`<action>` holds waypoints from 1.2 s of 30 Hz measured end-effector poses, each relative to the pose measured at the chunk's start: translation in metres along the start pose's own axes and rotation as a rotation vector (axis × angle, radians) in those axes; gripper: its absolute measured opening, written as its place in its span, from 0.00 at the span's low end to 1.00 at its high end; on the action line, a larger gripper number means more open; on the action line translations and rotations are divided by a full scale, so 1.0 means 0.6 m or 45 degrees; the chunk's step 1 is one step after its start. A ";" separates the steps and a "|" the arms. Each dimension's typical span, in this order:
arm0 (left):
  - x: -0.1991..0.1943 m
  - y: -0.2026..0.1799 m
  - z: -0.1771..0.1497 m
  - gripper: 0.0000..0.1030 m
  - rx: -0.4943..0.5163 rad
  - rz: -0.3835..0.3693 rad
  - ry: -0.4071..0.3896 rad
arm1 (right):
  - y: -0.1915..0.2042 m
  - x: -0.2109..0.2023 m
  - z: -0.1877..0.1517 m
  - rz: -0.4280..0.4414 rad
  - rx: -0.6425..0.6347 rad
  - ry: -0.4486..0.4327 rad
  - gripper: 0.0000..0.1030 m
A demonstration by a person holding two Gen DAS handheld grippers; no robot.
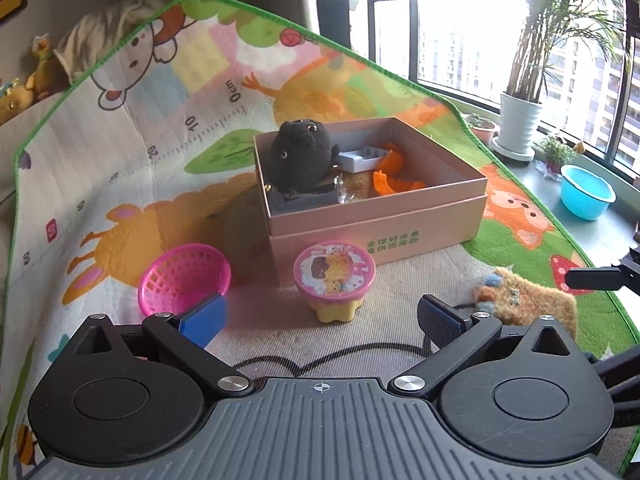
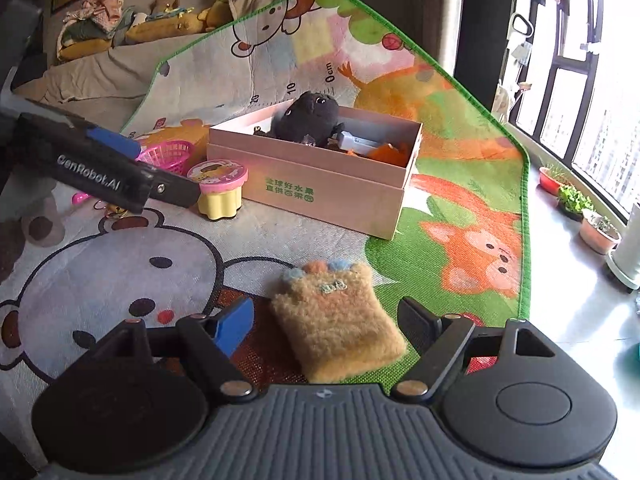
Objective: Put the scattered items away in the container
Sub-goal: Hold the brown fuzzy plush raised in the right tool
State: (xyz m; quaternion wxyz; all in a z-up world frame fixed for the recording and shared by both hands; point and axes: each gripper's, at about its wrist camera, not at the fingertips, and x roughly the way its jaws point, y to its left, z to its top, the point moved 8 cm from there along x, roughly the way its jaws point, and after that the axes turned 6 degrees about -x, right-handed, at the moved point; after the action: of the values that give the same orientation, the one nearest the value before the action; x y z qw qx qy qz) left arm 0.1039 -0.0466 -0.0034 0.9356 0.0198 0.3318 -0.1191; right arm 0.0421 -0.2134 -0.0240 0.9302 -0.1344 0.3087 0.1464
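A pink cardboard box (image 1: 376, 224) (image 2: 320, 184) stands on the play mat and holds a black plush toy (image 1: 302, 156) (image 2: 310, 116), a white tray and orange pieces. In front of it stand a yellow cup with a pink lid (image 1: 334, 280) (image 2: 222, 186) and a pink basket (image 1: 184, 280) (image 2: 168, 156). A fuzzy tan pouch (image 2: 338, 318) (image 1: 528, 300) lies flat on the mat. My left gripper (image 1: 320, 316) is open and empty, just short of the cup. My right gripper (image 2: 326, 322) is open, its fingers either side of the pouch.
The play mat (image 2: 460, 184) has a green border, with bare floor to its right. Potted plants (image 1: 520, 120) and a blue basin (image 1: 586, 192) stand by the window. Stuffed toys (image 2: 160, 12) lie beyond the mat. A key ring (image 2: 110, 208) lies near the cup.
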 end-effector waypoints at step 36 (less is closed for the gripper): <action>0.033 0.013 -0.007 1.00 -0.056 -0.043 0.014 | -0.049 -0.009 -0.022 -0.136 -0.016 0.038 0.82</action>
State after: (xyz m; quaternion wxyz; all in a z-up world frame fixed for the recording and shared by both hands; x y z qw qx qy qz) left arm 0.1184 -0.0429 -0.0193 0.9319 -0.0057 0.3397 -0.1272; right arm 0.0411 -0.2460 -0.0260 0.9311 -0.1588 0.3140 0.0964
